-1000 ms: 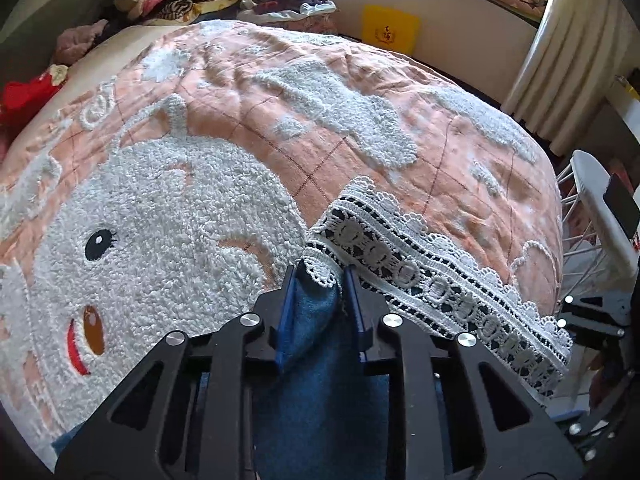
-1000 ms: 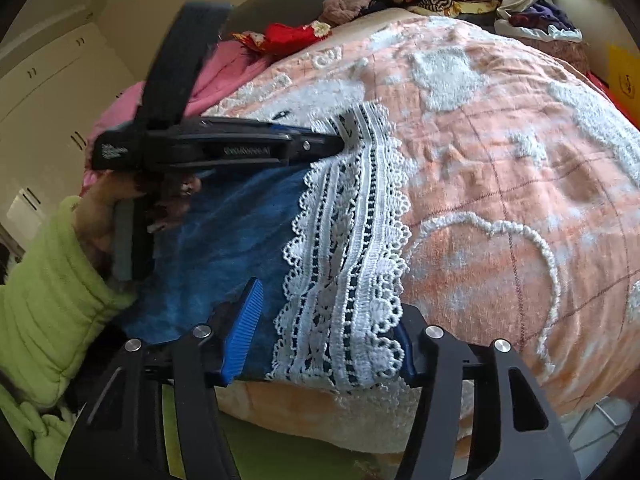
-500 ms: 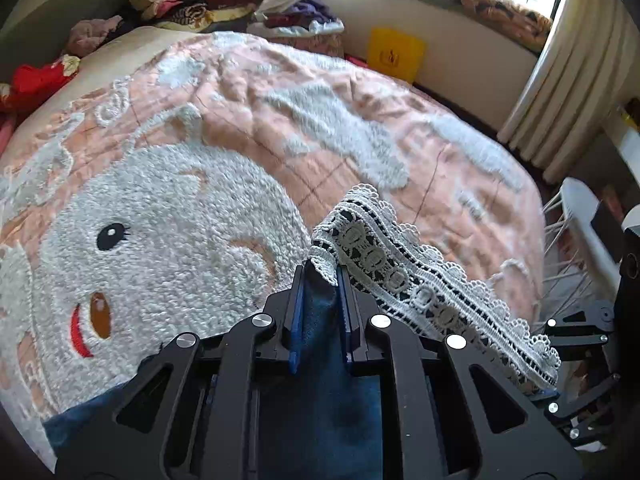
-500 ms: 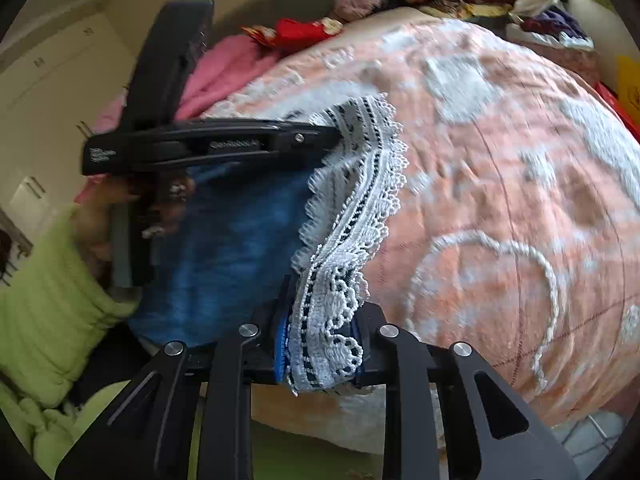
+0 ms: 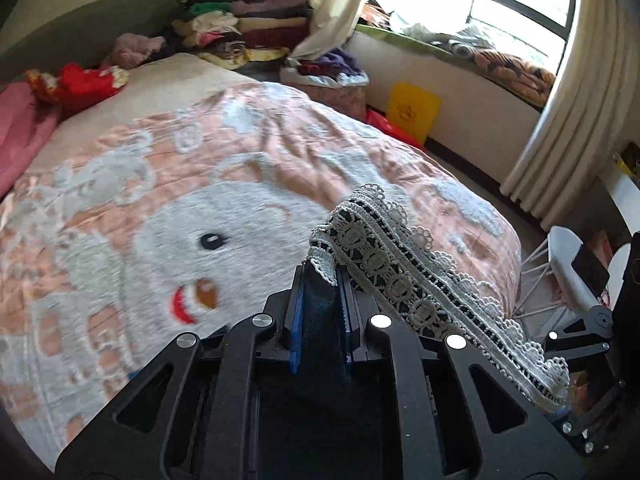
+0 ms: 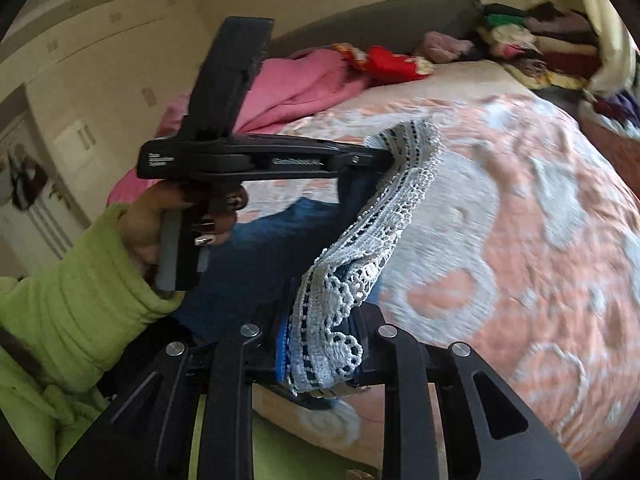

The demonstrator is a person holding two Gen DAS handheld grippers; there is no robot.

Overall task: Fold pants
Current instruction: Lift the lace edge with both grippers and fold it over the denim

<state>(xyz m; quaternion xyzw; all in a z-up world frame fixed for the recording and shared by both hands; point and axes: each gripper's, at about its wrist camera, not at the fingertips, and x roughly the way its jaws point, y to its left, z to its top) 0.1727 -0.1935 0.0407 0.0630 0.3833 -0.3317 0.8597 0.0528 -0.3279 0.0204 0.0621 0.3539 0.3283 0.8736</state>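
The pants [image 6: 260,248] are blue denim with a wide white lace hem [image 5: 404,276]. My left gripper [image 5: 320,280] is shut on one corner of that hem, the denim pinched between its blue pads. The lace band stretches right and down toward my right gripper [image 5: 576,360] at the frame's edge. In the right wrist view my right gripper [image 6: 324,344] is shut on the other end of the lace hem [image 6: 360,248]. The left gripper [image 6: 380,160], held by a hand in a green sleeve, grips the far corner. The hem hangs lifted above the bed between both grippers.
The bed carries a peach quilt [image 5: 200,200] with a white plush face. Pink bedding [image 6: 304,80] and piled clothes [image 5: 240,28] lie at the head. A yellow bag [image 5: 412,110], curtain [image 5: 568,112] and white wire rack [image 5: 560,264] stand to the right of the bed.
My right gripper went from open around the lace hem to shut on it. Both grippers then rose, lifting the hem off the quilt, and both views tilted up toward the room.
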